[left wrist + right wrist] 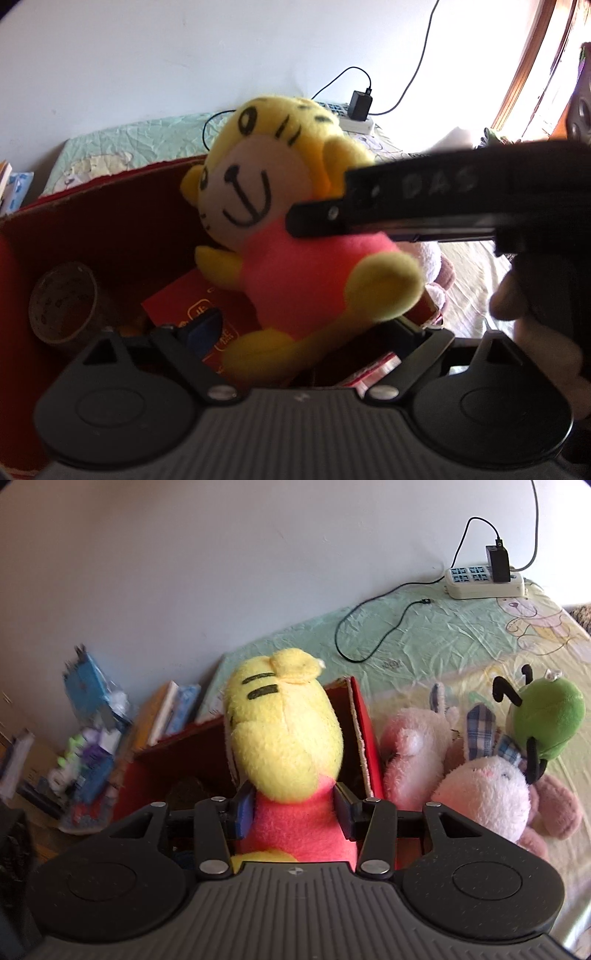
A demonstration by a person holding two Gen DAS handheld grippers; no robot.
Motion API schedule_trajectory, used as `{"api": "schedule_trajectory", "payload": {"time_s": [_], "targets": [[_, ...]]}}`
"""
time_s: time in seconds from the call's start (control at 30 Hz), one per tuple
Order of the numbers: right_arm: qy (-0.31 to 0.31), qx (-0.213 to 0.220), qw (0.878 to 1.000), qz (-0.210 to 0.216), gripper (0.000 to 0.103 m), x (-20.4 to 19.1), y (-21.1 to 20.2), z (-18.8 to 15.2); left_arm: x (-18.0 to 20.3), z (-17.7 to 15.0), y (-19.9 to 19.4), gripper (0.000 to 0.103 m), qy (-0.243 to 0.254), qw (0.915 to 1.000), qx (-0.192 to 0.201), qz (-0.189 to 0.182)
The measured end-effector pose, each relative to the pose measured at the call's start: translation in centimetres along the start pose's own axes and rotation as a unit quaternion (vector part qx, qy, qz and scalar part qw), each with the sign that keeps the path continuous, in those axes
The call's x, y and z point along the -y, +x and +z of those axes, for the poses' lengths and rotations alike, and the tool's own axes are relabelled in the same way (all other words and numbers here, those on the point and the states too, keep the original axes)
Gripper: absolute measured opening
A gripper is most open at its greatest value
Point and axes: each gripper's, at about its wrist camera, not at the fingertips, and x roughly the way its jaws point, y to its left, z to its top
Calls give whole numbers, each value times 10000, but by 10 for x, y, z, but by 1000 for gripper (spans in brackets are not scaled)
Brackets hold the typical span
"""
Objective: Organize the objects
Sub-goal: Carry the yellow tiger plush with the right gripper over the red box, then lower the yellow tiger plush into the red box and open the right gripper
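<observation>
Tape roll [64, 301] and red packet [192, 308] lie inside red box [110, 221].

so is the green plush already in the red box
No, the green plush sits on the bedsheet beside the pink plushes, outside the red box.

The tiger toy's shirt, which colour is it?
Pink-red shirt on the tiger toy, clearest in the left wrist view.

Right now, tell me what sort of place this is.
Probably a child's bedroom: a cartoon-print bedsheet against the wall, plush toys like the pink bunny beside a red box, and stacked books.
</observation>
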Motion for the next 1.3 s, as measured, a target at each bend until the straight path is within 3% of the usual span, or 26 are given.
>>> {"api": "schedule_trajectory", "payload": {"time_s": [0.3, 0.43, 0.53, 0.63, 0.7, 0.8, 0.97, 1.13, 1.3], "targets": [[19, 43, 10000, 7, 54, 2, 2, -4, -8, 1, 10, 101, -134, 9998, -178, 12], [-64, 496, 9987, 34, 56, 1, -14, -3, -12, -2, 12, 103, -234, 9995, -232, -13], [61, 981, 9950, 190, 57, 5, -27, 0, -11, -3, 8, 98, -168, 9997, -156, -55], [74, 1356, 9898, 437, 54, 6, -34, 6, -5, -4, -4, 98, 31, 9999, 91, -94], [-76, 1455, 9875, 608, 40, 2, -33, 14, -4, -4, -9, 97, 91, 9996, 240, -131], [-328, 1503, 9851, 772, 33, -7, -26, 24, -5, -5, -17, 94, 108, 9988, 427, -236], [-691, 1117, 9897, 571, 31, -14, 0, 31, -9, -3, -14, 94, 191, 9990, 369, -174], [-108, 524, 9971, 535, 30, 6, 20, 28, -10, 0, -7, 95, 190, 9989, 361, -242], [40, 572, 9973, 448, 30, 16, 12, 19, -6, 6, 7, 103, 38, 9995, 92, -301]]}}
